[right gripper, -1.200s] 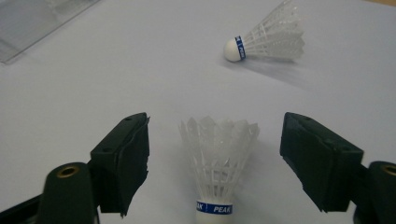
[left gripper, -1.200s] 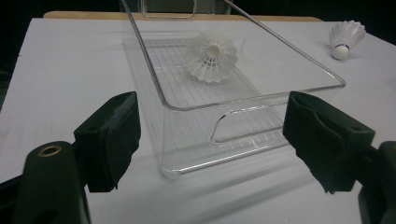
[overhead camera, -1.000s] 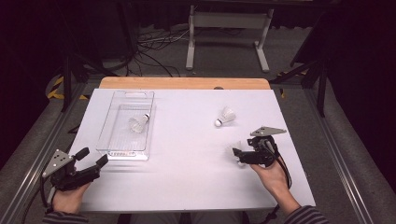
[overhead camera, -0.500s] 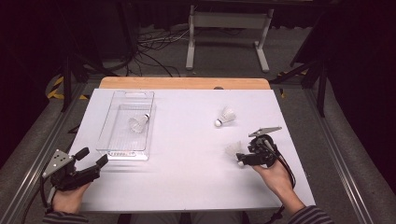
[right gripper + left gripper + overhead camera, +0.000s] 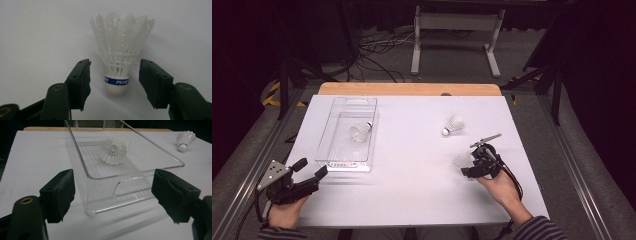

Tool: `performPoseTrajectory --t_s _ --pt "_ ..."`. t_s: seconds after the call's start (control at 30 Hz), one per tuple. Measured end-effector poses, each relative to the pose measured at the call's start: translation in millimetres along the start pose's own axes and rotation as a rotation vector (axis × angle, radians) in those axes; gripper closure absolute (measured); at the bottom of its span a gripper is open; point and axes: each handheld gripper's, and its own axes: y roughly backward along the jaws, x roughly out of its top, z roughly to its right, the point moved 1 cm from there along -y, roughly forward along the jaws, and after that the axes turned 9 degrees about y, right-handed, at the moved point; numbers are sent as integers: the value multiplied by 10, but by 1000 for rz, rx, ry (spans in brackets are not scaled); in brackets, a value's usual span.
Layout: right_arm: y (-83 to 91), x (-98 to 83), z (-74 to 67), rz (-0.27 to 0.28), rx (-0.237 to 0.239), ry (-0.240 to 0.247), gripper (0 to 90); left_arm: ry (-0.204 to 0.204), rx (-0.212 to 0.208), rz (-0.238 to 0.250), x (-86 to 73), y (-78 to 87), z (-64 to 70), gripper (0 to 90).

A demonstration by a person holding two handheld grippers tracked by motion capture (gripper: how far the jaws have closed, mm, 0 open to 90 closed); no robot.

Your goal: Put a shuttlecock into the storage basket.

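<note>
On the near right of the white surface (image 5: 412,195): shuttlecock (image 5: 120,50), white, upright on its cork base, blue band lettered "PEAK" round the cork, feather skirt flaring upward. Set between the fingers of the right gripper (image 5: 113,82), just closing in; a gap on each side, no contact yet, nothing held. In the high view, same shuttlecock (image 5: 463,160) touching or just beside the gripper's tip, exact relation too small to tell.

Handling, by judgement: very light, apt to tip or skid at a nudge. Skirt thin, springy, easily crushed or bent. Cork firm, rounded, somewhat slippery. Best hold: across the cork or the stiff ribbing just above it, pressed gently.

Near left: left gripper (image 5: 307,170), fingers spread wide, empty, facing the clear tray (image 5: 130,173). One second shuttlecock (image 5: 113,151) lying on its side inside that tray. A third shuttlecock (image 5: 453,125) loose on the far right of the surface, well apart from the tray.

Hard to make out: start of the band lettering, cut off by the curve of the cork; tray walls, nearly lost against the white.
</note>
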Motion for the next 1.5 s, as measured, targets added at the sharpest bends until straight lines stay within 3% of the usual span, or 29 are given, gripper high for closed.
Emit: performPoseTrajectory --t_s 0.7,1.1,1.5 --pt "-137 45 5 -68 8 -17 496 -5 0 -3 0 -5 2 202" --pt "-165 37 6 -85 -1 -12 605 -3 -1 -1 1 -3 0 202" --pt "-162 34 -3 -87 -1 11 656 -2 1 -1 0 -7 1 202"
